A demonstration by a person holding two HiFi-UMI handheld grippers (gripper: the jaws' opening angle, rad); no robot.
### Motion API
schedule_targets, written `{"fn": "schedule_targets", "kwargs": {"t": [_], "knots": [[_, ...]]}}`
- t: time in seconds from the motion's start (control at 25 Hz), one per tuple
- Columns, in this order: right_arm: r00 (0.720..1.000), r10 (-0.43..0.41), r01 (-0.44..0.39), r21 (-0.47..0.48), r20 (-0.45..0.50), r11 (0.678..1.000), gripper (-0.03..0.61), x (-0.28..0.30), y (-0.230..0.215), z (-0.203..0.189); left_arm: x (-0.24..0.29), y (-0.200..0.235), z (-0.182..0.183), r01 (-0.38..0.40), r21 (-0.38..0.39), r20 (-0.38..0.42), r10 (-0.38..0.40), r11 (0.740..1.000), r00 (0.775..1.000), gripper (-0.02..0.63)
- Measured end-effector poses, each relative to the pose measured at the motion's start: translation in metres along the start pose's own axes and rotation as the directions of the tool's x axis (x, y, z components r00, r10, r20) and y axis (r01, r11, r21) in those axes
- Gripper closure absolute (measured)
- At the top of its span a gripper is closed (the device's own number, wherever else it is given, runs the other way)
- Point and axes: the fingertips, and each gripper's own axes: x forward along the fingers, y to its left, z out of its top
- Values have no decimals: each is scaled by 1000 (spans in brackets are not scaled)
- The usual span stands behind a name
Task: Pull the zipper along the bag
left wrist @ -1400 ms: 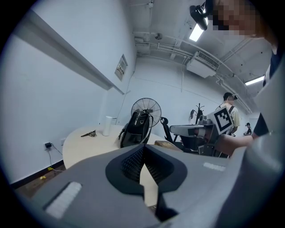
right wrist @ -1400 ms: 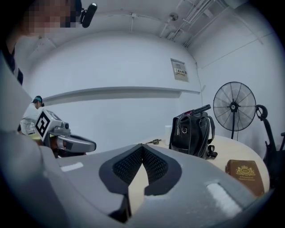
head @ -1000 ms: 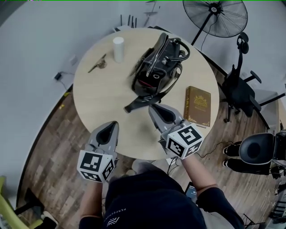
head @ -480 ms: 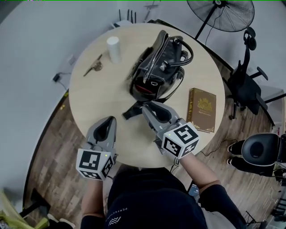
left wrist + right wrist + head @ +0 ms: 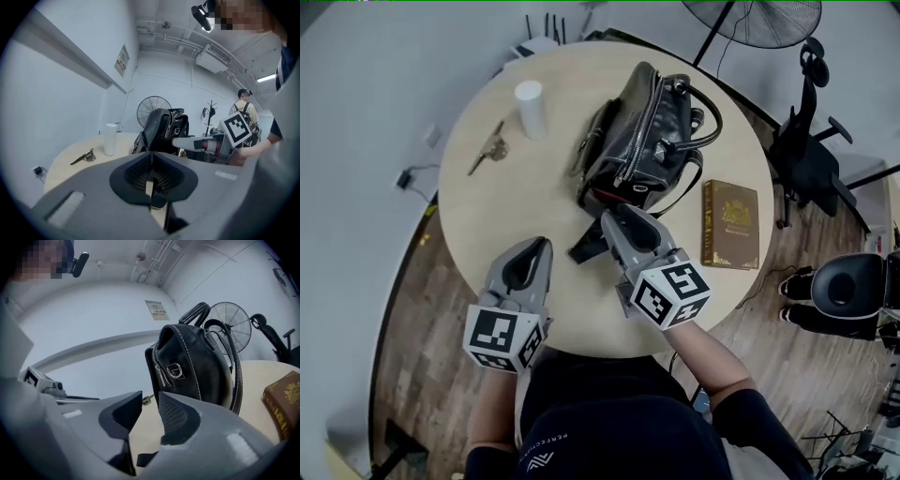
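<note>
On the round table [image 5: 534, 206] the black bag [image 5: 652, 141] lies on its side with its near end turned towards us, and a book [image 5: 731, 225] lies just to its right. Both hands have pushed forward across the tabletop over the last second, so we're closing in.

Our right tongs [image 5: 616, 220] now sit just short of the bag's near end, above the loose strap [image 5: 586, 248], where a second ago they hung back near the table's edge. Their jaws have just been opening and now stand wide, with nothing between them, only bare table and the bag ahead. Our left tongs [image 5: 539, 248] trail behind, well left of the bag. Their jaws have just been easing apart too, but only to a narrow slit, and they hold nothing.

The zipper [image 5: 639, 127] runs as a silver line along the top of the bag, untouched. So nothing is gripped yet. We judge this as the approach, with the right jaws readied to take the end of the bag or the zipper pull, and no pulling begun
</note>
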Motion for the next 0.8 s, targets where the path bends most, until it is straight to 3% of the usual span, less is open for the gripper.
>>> {"fn": "schedule_targets", "kwargs": {"t": [0.32, 0.8], "knots": [[981, -190, 188, 53, 48, 981, 469, 20, -18, 1, 24, 26, 5, 167, 40, -55, -165, 985, 985, 583], [950, -295, 290, 66, 102, 955, 439, 31, -29, 12, 43, 33, 1, 299, 52, -93, -293, 953, 952, 588]]}}
